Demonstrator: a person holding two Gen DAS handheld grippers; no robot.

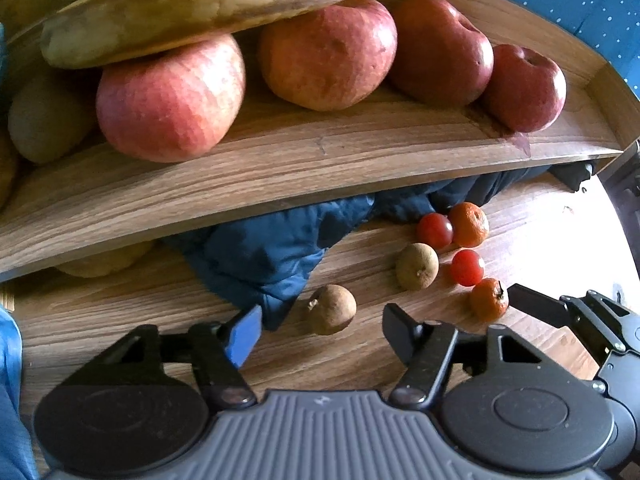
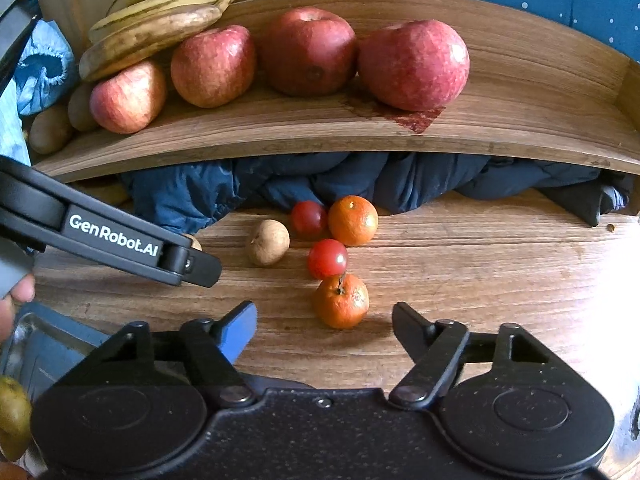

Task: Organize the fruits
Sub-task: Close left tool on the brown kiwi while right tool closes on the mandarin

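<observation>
Small fruits lie on the wooden table. In the left wrist view a brown round fruit point(image 1: 332, 310) sits just ahead of my left gripper point(image 1: 322, 334), between its spread fingers; the pads do not touch it. A second brown fruit point(image 1: 417, 266), two cherry tomatoes point(image 1: 435, 230) and two mandarins point(image 1: 468, 224) lie further right. In the right wrist view my right gripper point(image 2: 324, 326) stands open around the near mandarin point(image 2: 341, 301), with gaps on both sides. A cherry tomato point(image 2: 327, 259) touches that mandarin from behind.
A raised wooden tray point(image 2: 320, 140) behind holds several apples point(image 2: 414, 64), bananas point(image 2: 160, 20) and brown fruits at its left end. Dark blue cloth point(image 2: 280, 184) is bunched under it. The left gripper's body point(image 2: 120, 240) crosses the right wrist view at left.
</observation>
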